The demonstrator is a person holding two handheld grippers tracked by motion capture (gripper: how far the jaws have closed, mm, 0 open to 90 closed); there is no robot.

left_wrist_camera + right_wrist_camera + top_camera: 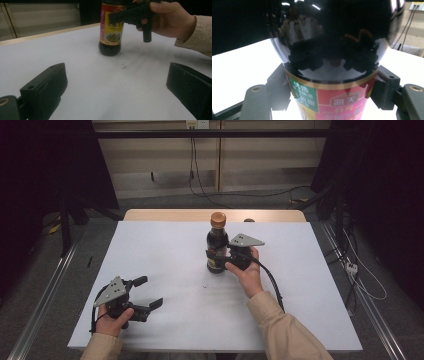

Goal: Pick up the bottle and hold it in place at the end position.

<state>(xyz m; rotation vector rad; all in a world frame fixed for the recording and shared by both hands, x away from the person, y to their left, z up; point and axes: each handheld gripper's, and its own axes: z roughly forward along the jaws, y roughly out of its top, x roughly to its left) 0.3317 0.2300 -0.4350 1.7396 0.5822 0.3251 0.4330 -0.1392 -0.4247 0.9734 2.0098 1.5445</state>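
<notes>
Right gripper [220,258]: clamped around upright bottle [217,245] at its label | left gripper [148,293]: jaws wide apart, empty, low over table [165,245]

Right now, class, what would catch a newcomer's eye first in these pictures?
The dark sauce bottle with its orange cap stands upright mid-table, and the right claw is clamped around its labelled body. The left claw sits open near the white table's front left corner, holding nothing.
</notes>
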